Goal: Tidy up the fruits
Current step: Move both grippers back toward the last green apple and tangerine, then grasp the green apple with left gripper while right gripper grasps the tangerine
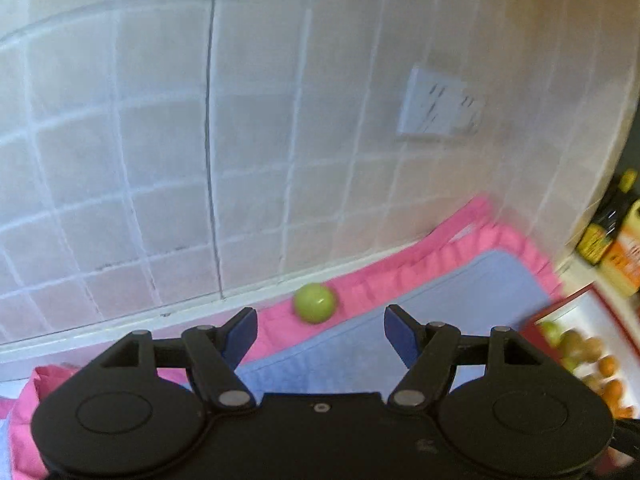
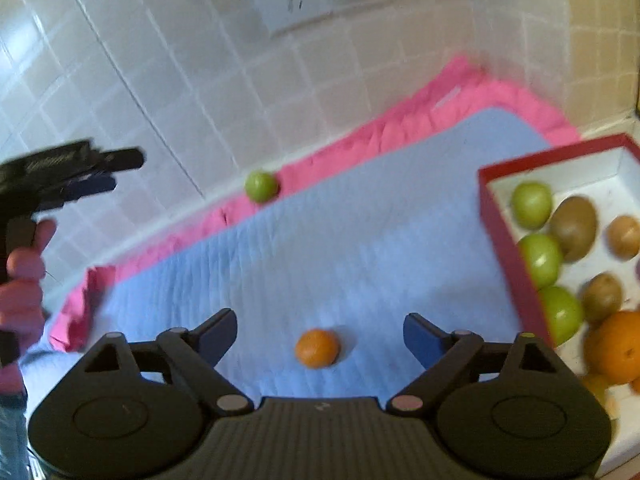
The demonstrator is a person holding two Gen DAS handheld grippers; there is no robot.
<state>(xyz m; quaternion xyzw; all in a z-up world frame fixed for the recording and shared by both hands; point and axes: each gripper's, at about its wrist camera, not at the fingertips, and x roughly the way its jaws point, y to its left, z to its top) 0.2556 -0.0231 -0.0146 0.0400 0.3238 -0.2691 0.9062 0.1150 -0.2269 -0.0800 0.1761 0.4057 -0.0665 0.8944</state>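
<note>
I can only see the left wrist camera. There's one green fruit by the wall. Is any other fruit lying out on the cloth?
Observer: Yes. In the right wrist view a small orange fruit lies on the blue cloth, straight ahead of the open right gripper.
Operator: Is my green one on the blue part too?
Observer: It sits at the seam: the green fruit rests where the pink cloth meets the blue.
Operator: What's in the red box?
Observer: The red box holds three green fruits in a row along its left wall, brown ones beside them, and a big orange.
</note>
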